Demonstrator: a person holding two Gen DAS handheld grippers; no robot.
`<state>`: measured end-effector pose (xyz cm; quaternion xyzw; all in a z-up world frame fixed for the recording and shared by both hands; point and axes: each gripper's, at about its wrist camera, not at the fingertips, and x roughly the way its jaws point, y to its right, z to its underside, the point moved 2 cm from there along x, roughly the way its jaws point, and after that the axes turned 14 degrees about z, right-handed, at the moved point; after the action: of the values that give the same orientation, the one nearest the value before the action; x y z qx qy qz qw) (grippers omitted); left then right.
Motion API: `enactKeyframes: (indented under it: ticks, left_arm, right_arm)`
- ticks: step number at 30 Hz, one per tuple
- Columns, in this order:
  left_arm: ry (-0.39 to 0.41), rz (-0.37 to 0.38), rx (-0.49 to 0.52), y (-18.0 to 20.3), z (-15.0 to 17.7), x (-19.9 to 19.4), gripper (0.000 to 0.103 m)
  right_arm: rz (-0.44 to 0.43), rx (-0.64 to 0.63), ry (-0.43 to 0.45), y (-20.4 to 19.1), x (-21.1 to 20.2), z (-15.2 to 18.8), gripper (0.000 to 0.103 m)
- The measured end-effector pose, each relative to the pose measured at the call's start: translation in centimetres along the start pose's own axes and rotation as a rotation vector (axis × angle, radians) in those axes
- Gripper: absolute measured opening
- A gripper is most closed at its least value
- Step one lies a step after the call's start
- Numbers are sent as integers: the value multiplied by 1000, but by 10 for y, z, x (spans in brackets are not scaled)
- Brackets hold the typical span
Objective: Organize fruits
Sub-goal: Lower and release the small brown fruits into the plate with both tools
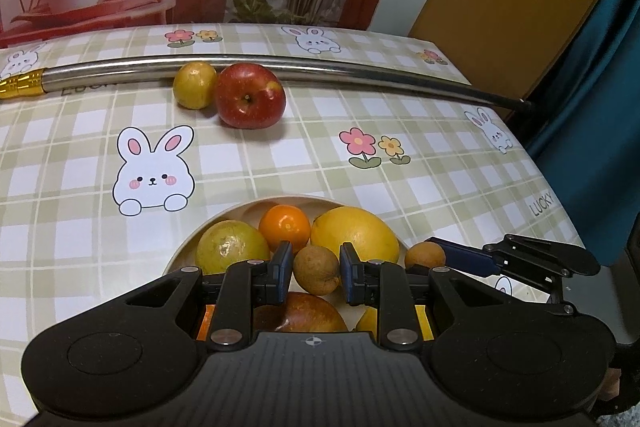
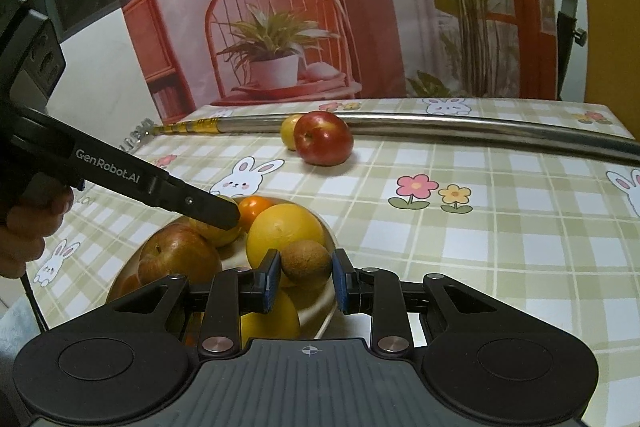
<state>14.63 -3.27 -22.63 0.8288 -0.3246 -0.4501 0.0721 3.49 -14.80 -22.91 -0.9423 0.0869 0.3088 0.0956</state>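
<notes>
a cream bowl [image 1: 248, 205] sits by the near edge of the tabletop [image 1: 440, 179], which wears a green checked cloth printed with rabbits and flowers. the bowl holds a yellow-green fruit [image 1: 232, 247], an orange [image 1: 284, 227], a big yellow citrus [image 1: 356, 235], a reddish-brown apple [image 1: 300, 311] and a further bit of yellow fruit down low.

the left gripper [image 1: 316, 259] is over the bowl, pointing down into it. its jaws are nearly together, pinched on a small brown fruit [image 1: 316, 269] that fills the gap between the blue pads. from the right wrist camera this tool comes in from the left, a person's hand [image 2: 28, 227] on its handle. its tip is over the yellow-green fruit, and the held fruit is hidden from that side.

the right gripper [image 2: 306, 267] is just as narrow, closed on a second brown fruit [image 2: 306, 263] above the bowl's right rim, just beside the big citrus.

well apart from the bowl, towards the far edge of the tabletop, a red apple [image 1: 250, 95] lies touching a small yellow-green fruit [image 1: 195, 85] on its left. both rest against a long metal rod [image 1: 340, 67] with a gold end, which runs across the tabletop from the left edge to the right.
</notes>
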Motion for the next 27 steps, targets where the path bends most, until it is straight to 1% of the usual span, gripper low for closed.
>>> enactKeyframes:
  ticks: [6, 12, 16, 22, 27]
  left_arm:
    - [1, 0, -21, -4, -1, 1, 27]
    - [23, -2, -31, -6, -4, -5, 27]
    - [51, -10, -26, -5, -8, -14, 27]
    - [129, -38, -22, -9, -19, -45, 27]
    - [194, -84, -43, -23, -25, -79, 27]
  right_arm:
    - [-1, 5, -3, 1, 0, 0, 25]
    - [-1, 7, -5, 2, 0, 0, 26]
    - [6, 8, -1, 3, -4, -1, 26]
    - [35, 29, 25, 13, -12, -12, 26]
    - [63, 60, 56, 29, -20, -27, 26]
